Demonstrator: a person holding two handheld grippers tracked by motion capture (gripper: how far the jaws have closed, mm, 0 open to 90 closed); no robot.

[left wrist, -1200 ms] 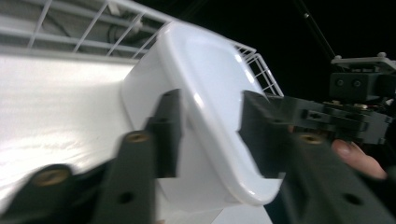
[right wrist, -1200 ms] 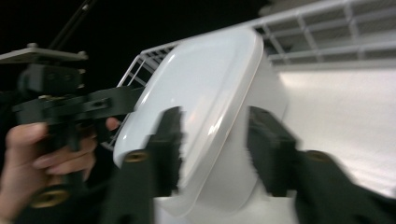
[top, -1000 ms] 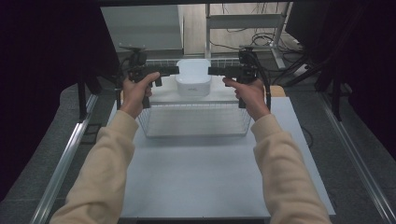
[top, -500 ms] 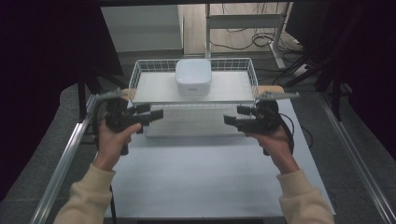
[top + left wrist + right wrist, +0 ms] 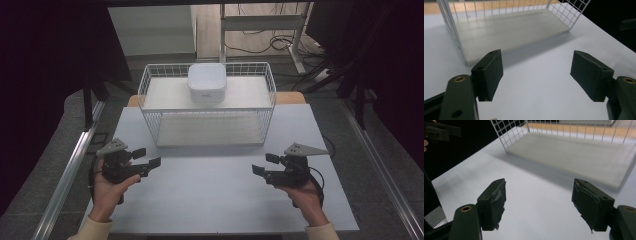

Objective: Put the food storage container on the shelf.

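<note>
Two tongs hover low over the pale bench [image 5: 210, 200], one in each hand, both with jaws spread wide and holding nothing. The left tongs [image 5: 148, 157] sit near the bench's left edge, held by the left hand [image 5: 107, 187]; the right tongs [image 5: 265, 164] sit toward the right edge, held by the right hand [image 5: 302, 192]. Their jaws point inward, toward each other. Farther back stands a white wire basket [image 5: 207, 127] with a flat pale floor, well apart from both tongs. A white, rounded square container [image 5: 206, 82] rests across the basket's far rim at the middle. In the right gripper view, the pads [image 5: 496, 202] look worn and ragged at the edges.
</note>
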